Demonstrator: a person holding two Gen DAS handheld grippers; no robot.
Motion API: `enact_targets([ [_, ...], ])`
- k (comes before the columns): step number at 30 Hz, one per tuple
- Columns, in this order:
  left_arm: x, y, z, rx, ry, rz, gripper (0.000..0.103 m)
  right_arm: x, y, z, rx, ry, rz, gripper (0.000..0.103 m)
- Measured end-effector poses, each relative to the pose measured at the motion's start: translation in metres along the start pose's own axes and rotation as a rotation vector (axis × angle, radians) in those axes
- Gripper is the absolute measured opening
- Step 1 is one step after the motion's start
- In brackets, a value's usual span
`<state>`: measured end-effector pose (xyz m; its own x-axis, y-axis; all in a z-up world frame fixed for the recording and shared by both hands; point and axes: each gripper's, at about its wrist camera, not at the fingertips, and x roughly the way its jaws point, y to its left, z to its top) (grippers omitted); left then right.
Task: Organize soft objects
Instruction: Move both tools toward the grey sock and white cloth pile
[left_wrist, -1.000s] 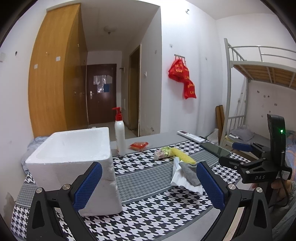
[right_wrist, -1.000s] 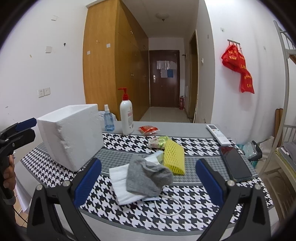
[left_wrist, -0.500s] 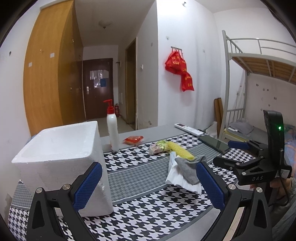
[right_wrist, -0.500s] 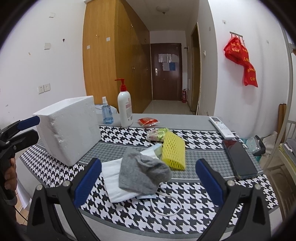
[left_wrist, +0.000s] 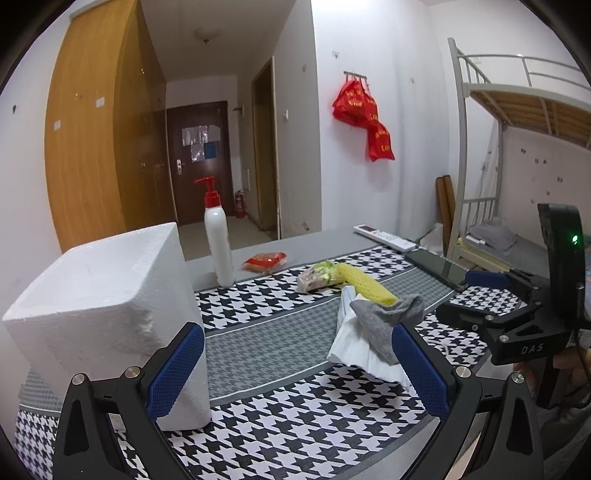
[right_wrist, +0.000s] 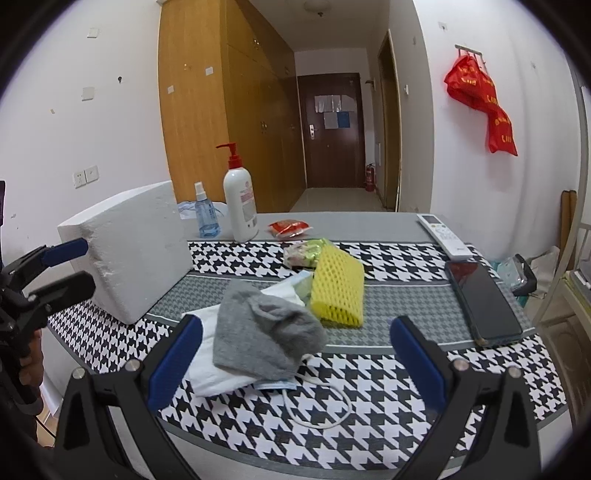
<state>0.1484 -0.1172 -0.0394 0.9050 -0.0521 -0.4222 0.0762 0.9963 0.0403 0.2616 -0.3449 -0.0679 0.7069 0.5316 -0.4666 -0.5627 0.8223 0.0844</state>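
Note:
A grey sock lies on a white folded cloth and a blue face mask on the houndstooth table. A yellow foam net sleeve lies behind them, with a crumpled green-pink wrapper further back. A white foam box stands at the left. My left gripper is open and empty beside the box. My right gripper is open and empty, just in front of the sock.
A white pump bottle, a small blue spray bottle and a red packet stand at the back. A remote and a phone lie at the right. A bunk bed stands beyond the table.
Both grippers have come lower and closer to the table. The right one has moved nearer the sock. Both stay open.

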Motion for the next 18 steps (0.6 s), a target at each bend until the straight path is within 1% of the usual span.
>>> enact_targets([
  [4,0.012,-0.004,-0.003,0.002,0.026,0.017,0.102,0.007,-0.003,-0.001,0.001,0.020,0.016,0.103],
  [9,0.025,-0.007,-0.006,-0.007,0.061,0.012,0.102,0.017,-0.002,-0.002,-0.017,0.045,0.042,0.103],
  [12,0.031,-0.010,-0.008,-0.006,0.080,-0.007,0.102,0.022,-0.004,-0.003,-0.017,0.059,0.052,0.103],
  [18,0.044,-0.010,-0.011,0.003,0.110,0.016,0.102,0.033,-0.006,-0.004,-0.017,0.083,0.072,0.103],
])
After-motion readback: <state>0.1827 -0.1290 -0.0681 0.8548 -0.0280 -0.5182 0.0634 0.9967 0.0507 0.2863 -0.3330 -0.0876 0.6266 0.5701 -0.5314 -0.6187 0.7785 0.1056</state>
